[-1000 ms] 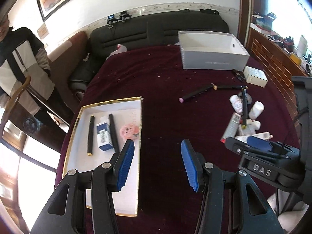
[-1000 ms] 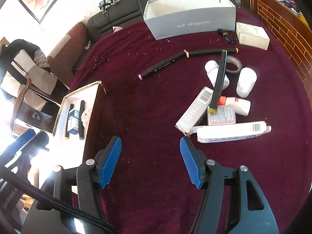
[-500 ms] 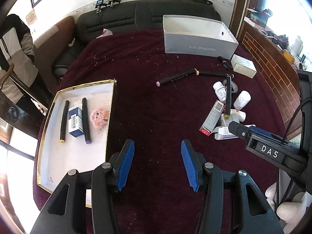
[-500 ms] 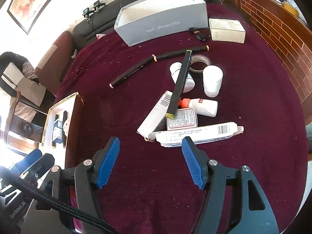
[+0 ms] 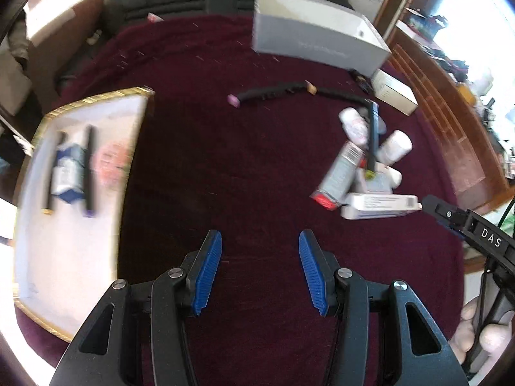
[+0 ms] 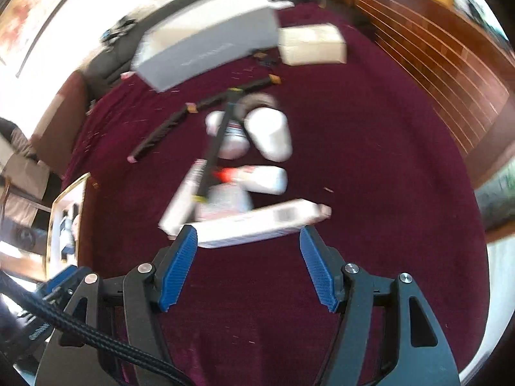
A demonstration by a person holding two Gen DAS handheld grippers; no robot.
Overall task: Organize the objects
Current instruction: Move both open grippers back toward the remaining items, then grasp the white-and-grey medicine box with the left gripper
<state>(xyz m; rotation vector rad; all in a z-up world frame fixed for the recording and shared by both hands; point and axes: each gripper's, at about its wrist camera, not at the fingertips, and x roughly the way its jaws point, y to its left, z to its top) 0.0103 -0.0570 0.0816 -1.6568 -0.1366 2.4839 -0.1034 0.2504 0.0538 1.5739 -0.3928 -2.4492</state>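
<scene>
A dark maroon cloth covers the surface (image 5: 244,167), which fills most of both views. At the upper middle of the left wrist view sits a large grey box (image 5: 315,40), open-topped, probably a place for sorted things. At the left edge lies a white tray with a gold rim (image 5: 96,96), already holding two dark pens and a blue-and-white carton laid side by side. Right of centre is the unsorted pile (image 5: 367,167): white bottles, flat cartons and a dark marker lying across them, touching and overlapping, blurred in both views. A long white carton (image 6: 257,225) forms the pile's near edge. In the right wrist view, the right hand-held gripper (image 6: 248,270) hovers released just in front of that carton, nothing between its blue pads, apparently lining up to pick it. The left hand-held gripper (image 5: 259,273) is also released, over bare cloth between tray and pile.
</scene>
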